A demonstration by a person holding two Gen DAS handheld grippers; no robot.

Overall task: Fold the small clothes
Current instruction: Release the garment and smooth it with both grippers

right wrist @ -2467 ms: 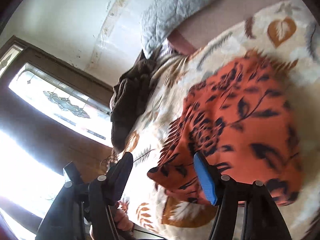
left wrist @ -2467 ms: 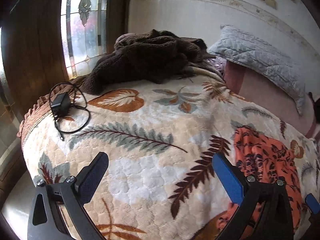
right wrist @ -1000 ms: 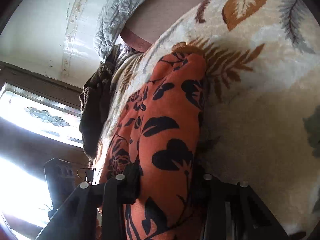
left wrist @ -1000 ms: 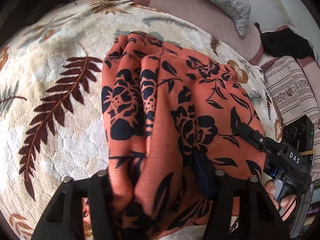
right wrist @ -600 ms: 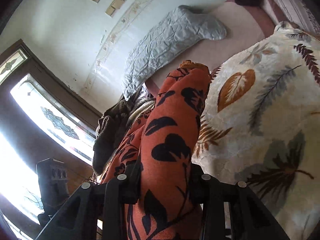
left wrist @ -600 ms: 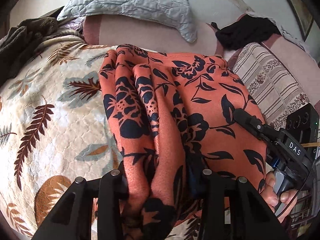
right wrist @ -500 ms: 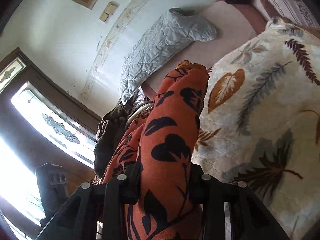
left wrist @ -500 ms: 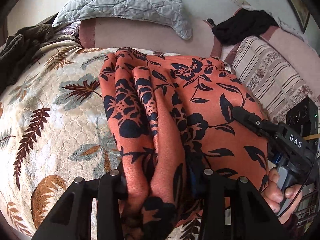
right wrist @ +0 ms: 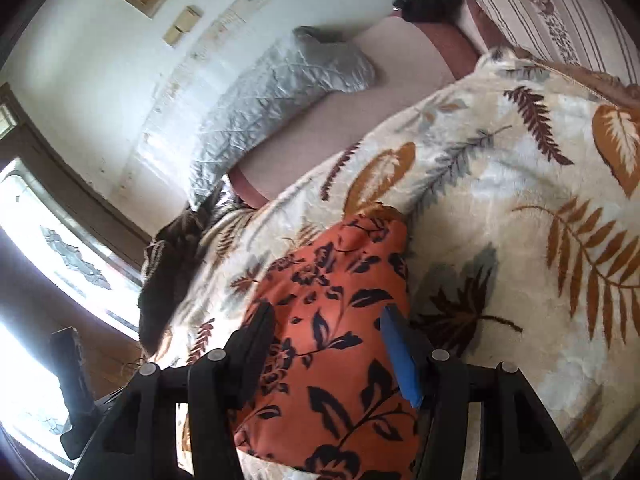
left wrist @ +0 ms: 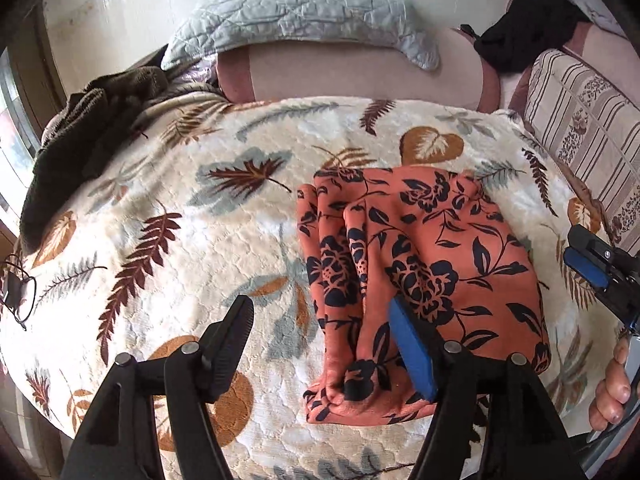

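Observation:
An orange garment with a black flower print (left wrist: 424, 264) lies folded on the leaf-patterned blanket (left wrist: 168, 264). My left gripper (left wrist: 324, 332) hovers over its near left corner. Its jaws are opening, and the blue pad (left wrist: 412, 352) stands clear above the cloth. At the right edge, my right gripper (left wrist: 578, 250) is held by a hand (left wrist: 612, 384) beside the garment's right side. In the right wrist view the garment (right wrist: 340, 320) lies below and between the fingers of that right gripper (right wrist: 328, 336). Those jaws are also opening, with no pad pressing on the cloth.
A grey quilted pillow (left wrist: 304, 12) lies at the head of the bed, with a brown knitted heap (left wrist: 92, 128) at the left. A black cloth (left wrist: 532, 24) and a striped cushion (left wrist: 580, 120) are at the right. A black charger cable (left wrist: 16, 284) rests at the left edge.
Half a second ago both grippers were shut on the garment, which filled the views. Now both jaws have spread and drawn back, and the garment lies folded on the blanket.

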